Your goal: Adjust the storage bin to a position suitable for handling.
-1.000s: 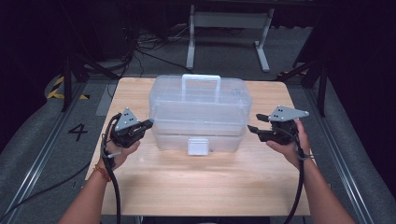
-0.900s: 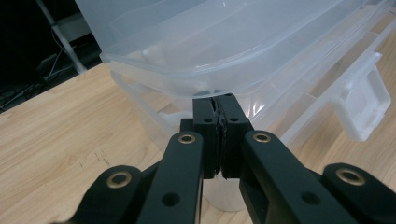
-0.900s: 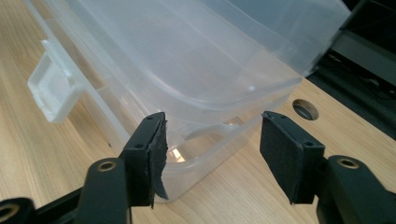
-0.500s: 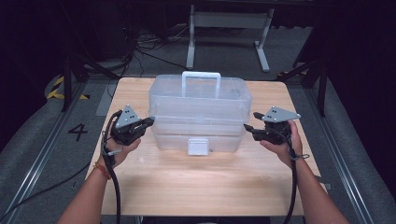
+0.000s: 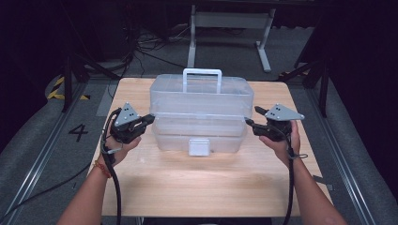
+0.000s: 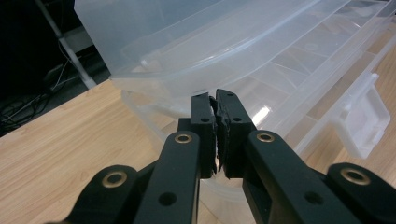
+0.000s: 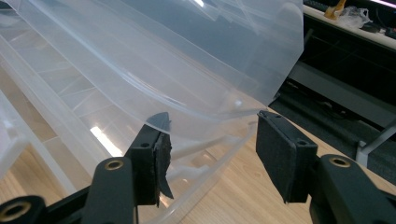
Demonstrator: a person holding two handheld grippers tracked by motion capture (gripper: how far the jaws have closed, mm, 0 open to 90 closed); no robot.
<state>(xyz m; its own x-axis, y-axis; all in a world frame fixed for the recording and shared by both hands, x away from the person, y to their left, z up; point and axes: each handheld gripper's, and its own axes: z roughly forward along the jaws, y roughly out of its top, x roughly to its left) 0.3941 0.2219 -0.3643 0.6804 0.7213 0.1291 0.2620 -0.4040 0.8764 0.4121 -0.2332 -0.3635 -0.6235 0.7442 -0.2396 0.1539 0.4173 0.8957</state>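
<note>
Plainly the clear plastic organiser box (image 5: 201, 115) is light, stiff and slick — thin walls, apparently empty compartments, so it will probably flex if squeezed hard. It sits mid-desk (image 5: 197, 183), latch toward the person. The left gripper (image 5: 149, 118), fingers shut with nothing between them, noses under the box's left lid rim; the right gripper (image 5: 249, 117), fingers apart, straddles its right rim. Beyond the box: dark floor, cables, a stand — 2 rims are the sensible holds.

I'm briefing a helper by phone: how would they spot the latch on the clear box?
Find the wooden table, then the clear plastic organizer box standing on it. On the box's front wall, low and centred on the person's side, hangs the latch, a small whitish rectangular flap, more opaque than the see-through walls and unlike the tall white carry handle on top.
</note>
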